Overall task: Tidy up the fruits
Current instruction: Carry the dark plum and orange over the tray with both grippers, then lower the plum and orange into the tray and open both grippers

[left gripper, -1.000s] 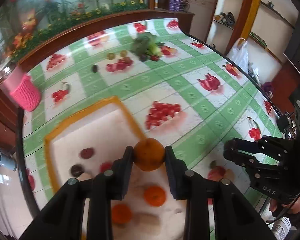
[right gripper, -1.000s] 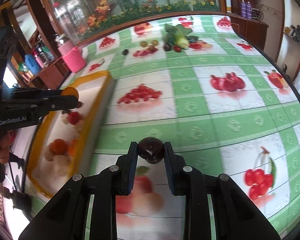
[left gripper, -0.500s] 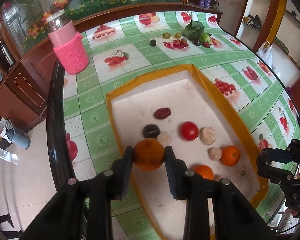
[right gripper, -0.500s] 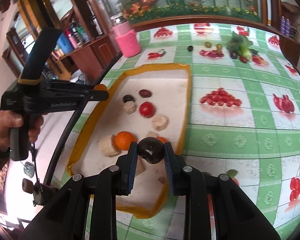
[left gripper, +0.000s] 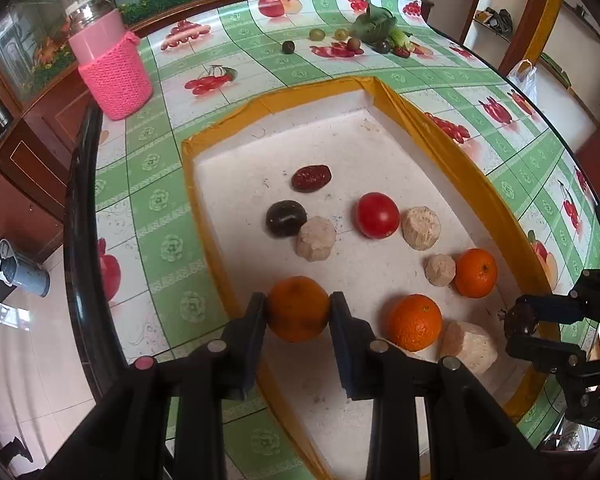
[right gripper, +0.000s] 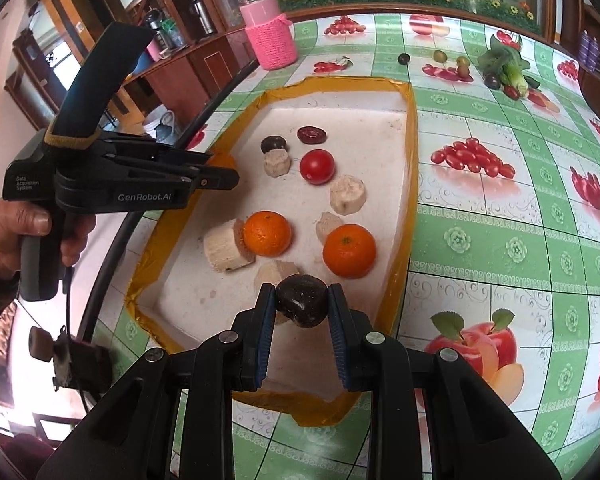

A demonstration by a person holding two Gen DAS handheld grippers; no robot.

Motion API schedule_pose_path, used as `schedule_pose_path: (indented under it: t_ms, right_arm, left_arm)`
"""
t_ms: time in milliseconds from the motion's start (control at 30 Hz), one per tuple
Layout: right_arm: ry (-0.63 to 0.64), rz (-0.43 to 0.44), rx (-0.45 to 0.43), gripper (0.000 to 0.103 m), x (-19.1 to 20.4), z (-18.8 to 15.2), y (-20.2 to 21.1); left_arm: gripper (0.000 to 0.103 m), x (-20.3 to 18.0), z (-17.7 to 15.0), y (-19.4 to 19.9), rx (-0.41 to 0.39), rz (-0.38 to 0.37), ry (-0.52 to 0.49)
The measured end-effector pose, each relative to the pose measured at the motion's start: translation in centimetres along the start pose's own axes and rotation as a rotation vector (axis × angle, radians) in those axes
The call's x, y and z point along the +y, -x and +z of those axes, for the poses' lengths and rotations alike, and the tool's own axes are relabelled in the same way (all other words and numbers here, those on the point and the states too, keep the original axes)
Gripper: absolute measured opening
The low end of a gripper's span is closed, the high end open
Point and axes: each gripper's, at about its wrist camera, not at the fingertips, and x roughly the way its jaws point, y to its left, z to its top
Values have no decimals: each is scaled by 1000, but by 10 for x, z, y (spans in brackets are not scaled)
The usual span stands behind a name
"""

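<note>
Your left gripper (left gripper: 298, 309) clenches an orange (left gripper: 298, 308) above the tray's (left gripper: 440, 136) near-left edge. Your right gripper (right gripper: 301, 306) clenches a dark plum (right gripper: 301, 305) over its near end. Both fruits are round, showing no long axis.

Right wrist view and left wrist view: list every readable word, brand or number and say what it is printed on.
"GenRobot.AI": on the side of the left gripper, right wrist view.
"Data Acquisition System": small print at the rear of that gripper's body, just legible.
"DAS": on the body of the right gripper, at the left wrist view's lower right edge.
The tablecloth shows only fruit pictures, no text.
The pink jar shows no readable label.
</note>
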Motion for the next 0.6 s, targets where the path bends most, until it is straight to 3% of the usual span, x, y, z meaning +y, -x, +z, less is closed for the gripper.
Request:
schedule_pose_path:
  t_ms: [600]
  right_arm:
    - [10, -34, 27, 26, -4, 8, -12]
  left_arm:
    - [35, -15, 3, -18, 17, 38, -60]
